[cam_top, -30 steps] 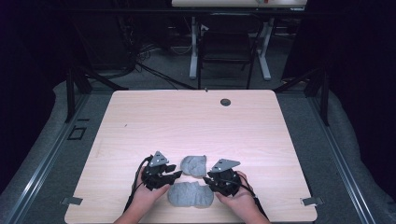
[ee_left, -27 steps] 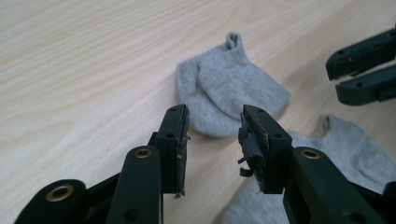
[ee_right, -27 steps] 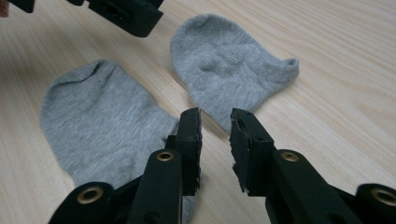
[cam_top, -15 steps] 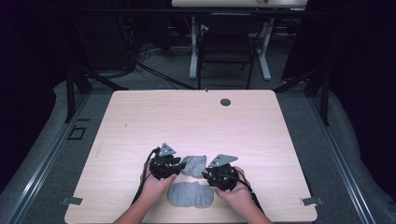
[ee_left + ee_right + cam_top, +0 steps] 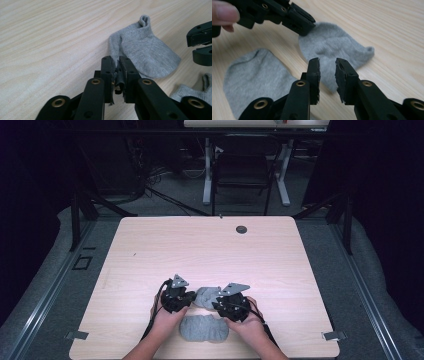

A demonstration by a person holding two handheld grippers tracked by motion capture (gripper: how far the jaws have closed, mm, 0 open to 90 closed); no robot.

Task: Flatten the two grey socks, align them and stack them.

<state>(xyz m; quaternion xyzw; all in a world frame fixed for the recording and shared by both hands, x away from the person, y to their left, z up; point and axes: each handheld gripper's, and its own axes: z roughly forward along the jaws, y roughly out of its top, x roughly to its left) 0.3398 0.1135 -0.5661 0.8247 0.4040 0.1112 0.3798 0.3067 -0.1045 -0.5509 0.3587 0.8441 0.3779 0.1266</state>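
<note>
Two grey socks at the near edge of the table; left gripper pinching the farther one.

The left gripper (image 5: 116, 75) has just been closing, and its jaws now stand nearly together, clamped on the edge of the far sock (image 5: 142, 55), which lies flat on the table (image 5: 210, 250) between both grippers. The right gripper (image 5: 327, 75) has its jaws partly open just above that sock's other edge, gripping nothing. The near sock (image 5: 202, 328) lies flat just beside the first, between the two hands, close to the table's near edge.
</note>
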